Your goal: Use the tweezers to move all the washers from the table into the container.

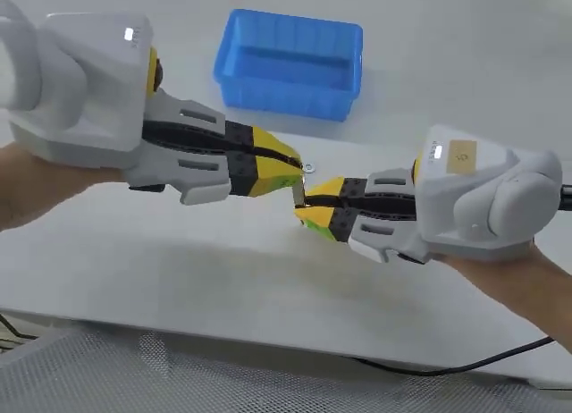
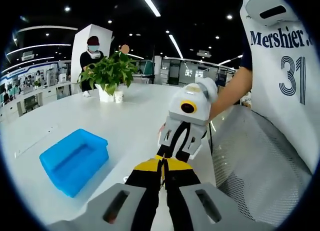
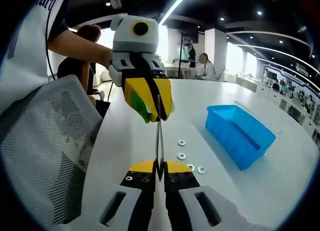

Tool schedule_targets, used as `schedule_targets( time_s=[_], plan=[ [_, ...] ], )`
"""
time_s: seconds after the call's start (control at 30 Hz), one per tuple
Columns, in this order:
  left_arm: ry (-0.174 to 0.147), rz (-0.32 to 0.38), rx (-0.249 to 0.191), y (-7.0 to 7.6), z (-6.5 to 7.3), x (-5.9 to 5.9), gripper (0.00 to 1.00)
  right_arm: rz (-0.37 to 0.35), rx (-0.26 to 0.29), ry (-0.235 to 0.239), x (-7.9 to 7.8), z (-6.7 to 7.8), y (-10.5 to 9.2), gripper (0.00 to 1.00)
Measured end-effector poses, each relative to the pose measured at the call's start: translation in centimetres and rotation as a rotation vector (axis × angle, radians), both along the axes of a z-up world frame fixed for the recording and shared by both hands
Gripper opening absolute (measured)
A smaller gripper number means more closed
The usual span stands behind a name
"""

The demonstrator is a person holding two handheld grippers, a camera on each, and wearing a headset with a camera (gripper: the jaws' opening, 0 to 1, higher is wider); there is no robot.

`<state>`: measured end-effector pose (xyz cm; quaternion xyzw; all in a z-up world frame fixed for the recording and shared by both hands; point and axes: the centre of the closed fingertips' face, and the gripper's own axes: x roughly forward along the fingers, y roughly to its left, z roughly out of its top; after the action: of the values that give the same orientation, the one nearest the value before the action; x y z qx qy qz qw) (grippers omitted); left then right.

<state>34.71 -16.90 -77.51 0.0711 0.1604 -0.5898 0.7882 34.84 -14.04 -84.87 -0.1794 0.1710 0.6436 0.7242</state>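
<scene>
**Both grippers pinching the tweezers in mid-air**

The left gripper (image 1: 288, 165) and right gripper (image 1: 308, 209) are meeting tip to tip, both clamping the tweezers (image 3: 159, 141) above the tabletop (image 1: 179, 279). Four washers (image 3: 181, 156) are lying on bare surface near the blue container (image 3: 240, 133), well in from the edges.

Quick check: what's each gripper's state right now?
Left gripper: shut on the tweezers.
Right gripper: shut on the same tweezers.

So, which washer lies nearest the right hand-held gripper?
The washer just beside the right hand-held gripper's yellow tip; the other three lie farther out.
</scene>
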Motion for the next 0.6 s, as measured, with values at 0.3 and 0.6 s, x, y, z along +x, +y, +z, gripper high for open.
schedule_targets(
  time_s=[0.3, 0.6],
  plan=[
    [-0.035, -0.022, 0.012, -0.5, -0.2, -0.4, 0.04, 0.063, -0.063, -0.044, -0.4, -0.1, -0.1, 0.07],
    [-0.044, -0.001, -0.002, 0.5, -0.5, 0.0, 0.04, 0.076, -0.091, -0.052, -0.3, -0.2, -0.1, 0.08]
  ],
)
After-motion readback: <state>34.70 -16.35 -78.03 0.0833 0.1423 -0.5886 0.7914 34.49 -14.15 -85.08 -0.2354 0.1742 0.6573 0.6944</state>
